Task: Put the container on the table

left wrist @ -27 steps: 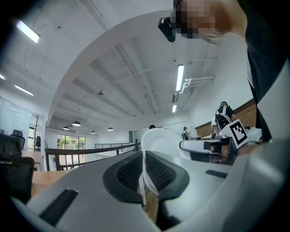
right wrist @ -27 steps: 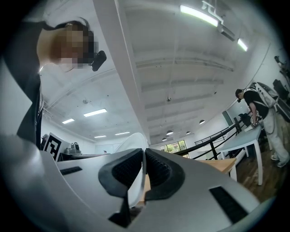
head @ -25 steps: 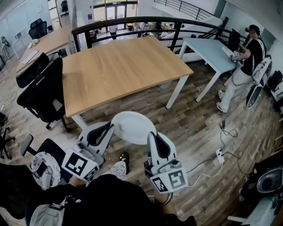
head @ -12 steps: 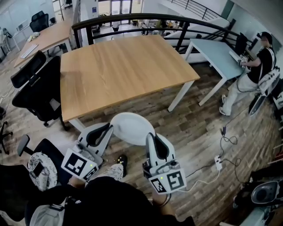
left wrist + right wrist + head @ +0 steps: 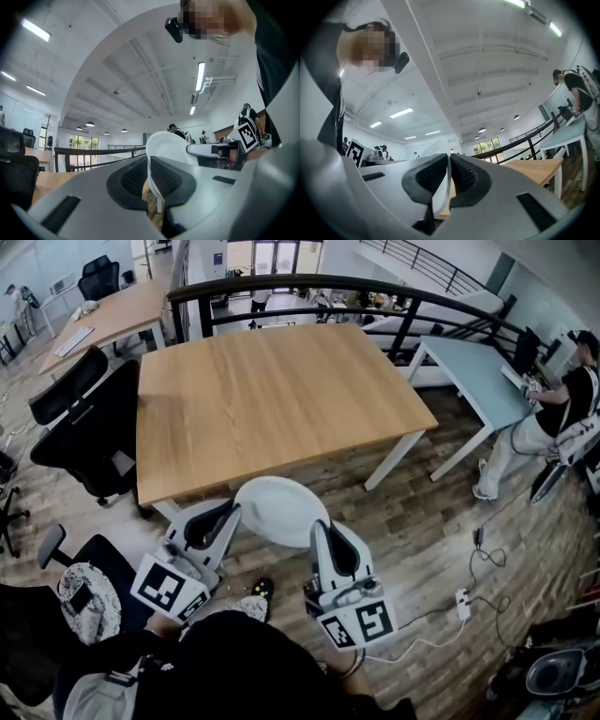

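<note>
From here I see an open office with a plank floor [image 5: 422,521]. The big wooden table [image 5: 272,399] stands straight ahead, and its top is bare, so I take it as the drop spot. My left gripper [image 5: 232,512] has its jaws pressed together on the rim of the round white container [image 5: 281,507]. In the left gripper view the thin white edge [image 5: 161,150] runs up between the ribbed pads, pinched flat. My right gripper [image 5: 322,529] clamps the opposite rim the same way, with only the wall's thickness between its jaws. I reckon the two-sided pinch is used because the container is wide, shallow and thin-walled. A single grip on one edge would likely let it droop or twist, whereas two opposed grips keep it level. It hangs in the air just short of the table's near edge, over the floor and touching nothing but the pads. From above I cannot tell whether it is already higher than the tabletop. A black office chair [image 5: 84,437] stands left of the table, and a black railing [image 5: 309,282] curves behind its far edge. To its right a person [image 5: 562,409] stands at a pale blue desk [image 5: 469,367]. A power strip [image 5: 464,601] and its cable lie on the floor off the table's near right corner, clear of my path. What remains, as I judge it, is to carry the container forward over the near edge, lower it flat and let go with both jaws together.
</note>
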Motion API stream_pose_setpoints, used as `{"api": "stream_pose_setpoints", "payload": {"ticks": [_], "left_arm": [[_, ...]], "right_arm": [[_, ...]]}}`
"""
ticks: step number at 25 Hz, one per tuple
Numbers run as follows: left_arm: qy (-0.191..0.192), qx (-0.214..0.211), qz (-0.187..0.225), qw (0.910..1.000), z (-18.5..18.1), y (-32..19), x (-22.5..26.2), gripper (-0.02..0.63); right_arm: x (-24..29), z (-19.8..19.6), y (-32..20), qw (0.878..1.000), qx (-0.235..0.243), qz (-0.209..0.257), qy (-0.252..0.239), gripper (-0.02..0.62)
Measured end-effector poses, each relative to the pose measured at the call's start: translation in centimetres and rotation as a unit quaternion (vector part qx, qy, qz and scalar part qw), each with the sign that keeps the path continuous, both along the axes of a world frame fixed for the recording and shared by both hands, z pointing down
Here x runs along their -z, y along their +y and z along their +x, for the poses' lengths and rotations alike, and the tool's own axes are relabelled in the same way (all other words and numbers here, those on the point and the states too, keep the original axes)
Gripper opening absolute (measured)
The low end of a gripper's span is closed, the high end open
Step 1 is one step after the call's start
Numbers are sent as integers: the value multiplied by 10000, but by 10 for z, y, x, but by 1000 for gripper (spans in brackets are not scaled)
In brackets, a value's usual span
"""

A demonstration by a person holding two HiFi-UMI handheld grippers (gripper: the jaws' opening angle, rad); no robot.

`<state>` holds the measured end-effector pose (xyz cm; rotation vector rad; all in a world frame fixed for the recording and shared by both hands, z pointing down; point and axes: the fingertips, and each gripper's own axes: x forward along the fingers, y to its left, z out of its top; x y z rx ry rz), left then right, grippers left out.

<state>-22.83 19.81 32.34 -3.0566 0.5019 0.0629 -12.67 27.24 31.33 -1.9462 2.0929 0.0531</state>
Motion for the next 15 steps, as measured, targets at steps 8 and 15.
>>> {"api": "stream_pose_setpoints", "payload": {"ticks": [8,15], "left_arm": [[56,-85,-67,9999,18,-21,3,25],[182,-282,-101,9994,44,-48,8,25]], "right_arm": [[4,16,-19,9999,-82,-55,16,32],[12,39,-43,9995,-269,-82,117,32]]}}
